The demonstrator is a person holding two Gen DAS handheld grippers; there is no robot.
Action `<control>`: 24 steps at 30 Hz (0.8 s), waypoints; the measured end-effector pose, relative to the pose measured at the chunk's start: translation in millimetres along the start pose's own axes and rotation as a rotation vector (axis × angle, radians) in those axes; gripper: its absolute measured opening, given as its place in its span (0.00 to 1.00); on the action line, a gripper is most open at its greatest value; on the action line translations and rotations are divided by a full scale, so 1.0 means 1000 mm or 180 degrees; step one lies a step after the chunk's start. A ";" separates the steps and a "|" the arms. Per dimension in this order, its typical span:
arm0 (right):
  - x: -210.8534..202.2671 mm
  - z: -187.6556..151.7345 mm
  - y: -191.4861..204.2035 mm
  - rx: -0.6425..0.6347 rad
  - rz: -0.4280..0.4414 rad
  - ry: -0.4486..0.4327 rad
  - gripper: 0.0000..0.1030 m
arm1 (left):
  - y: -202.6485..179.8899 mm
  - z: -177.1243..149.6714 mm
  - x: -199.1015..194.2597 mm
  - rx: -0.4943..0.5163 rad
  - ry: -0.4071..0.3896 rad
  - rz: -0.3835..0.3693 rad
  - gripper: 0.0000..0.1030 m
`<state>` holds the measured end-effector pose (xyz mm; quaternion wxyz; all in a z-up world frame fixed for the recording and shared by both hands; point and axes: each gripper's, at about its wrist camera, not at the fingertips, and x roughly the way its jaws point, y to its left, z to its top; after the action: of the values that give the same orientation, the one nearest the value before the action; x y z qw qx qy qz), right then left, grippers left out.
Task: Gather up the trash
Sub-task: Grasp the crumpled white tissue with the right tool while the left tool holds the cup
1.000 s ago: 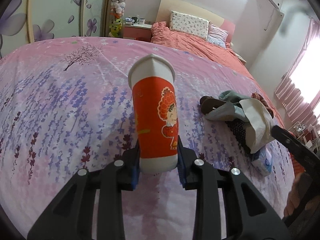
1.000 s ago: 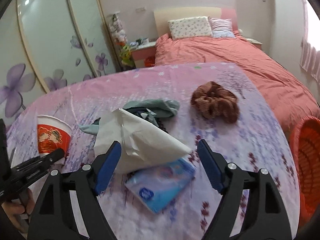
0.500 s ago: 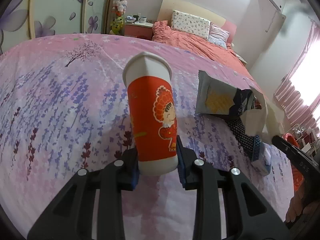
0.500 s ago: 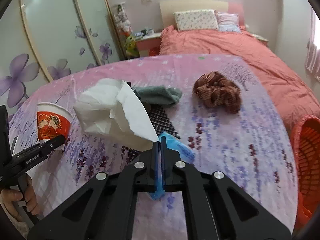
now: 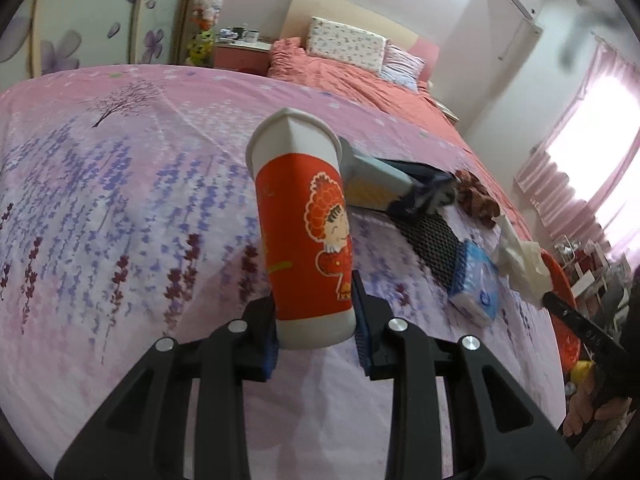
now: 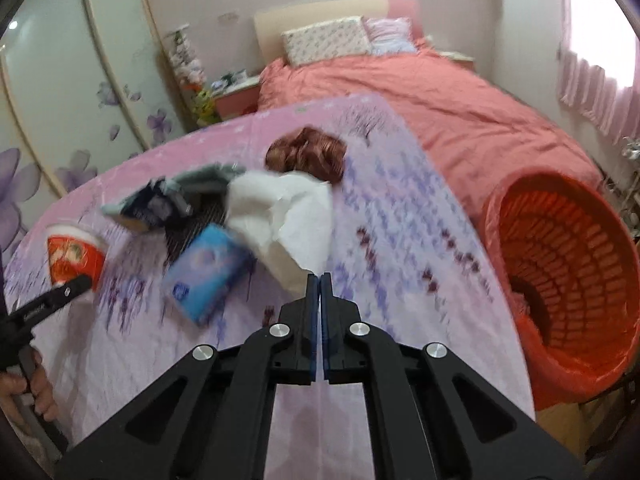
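left gripper [image 5: 316, 340] clamped paper cup [image 5: 306, 232]; right gripper [image 6: 319, 292] pinched tissue [image 6: 288, 220], thin hold liable to slip before basket [image 6: 560, 280] at 3 o'clock.

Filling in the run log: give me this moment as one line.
left gripper: shut on paper cup | right gripper: shut on white tissue, lifted | orange basket: at right of table

Right view motion-blurred: snack bag [image 6: 156, 208] print unreadable. Red basket [image 6: 560, 280] cut off at the frame edge. Paper cup [image 5: 308, 240] hides the bag's left end.
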<state>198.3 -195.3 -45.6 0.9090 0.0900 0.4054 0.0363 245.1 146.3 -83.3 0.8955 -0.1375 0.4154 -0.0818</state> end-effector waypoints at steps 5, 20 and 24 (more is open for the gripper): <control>-0.002 -0.001 0.004 -0.0048 0.0088 -0.0078 0.63 | 0.004 -0.003 -0.003 -0.0074 0.0010 0.0072 0.33; 0.038 0.020 0.005 0.0089 -0.0034 -0.0027 0.67 | 0.011 0.018 0.005 -0.0135 -0.0027 0.0342 0.70; 0.043 0.021 0.007 0.0093 -0.0037 -0.0017 0.65 | 0.007 0.022 0.010 -0.0077 -0.0030 0.0410 0.69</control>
<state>242.7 -185.4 -61.3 0.9088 0.1010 0.4040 0.0249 268.1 154.7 -79.3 0.8991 -0.1217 0.4201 -0.0184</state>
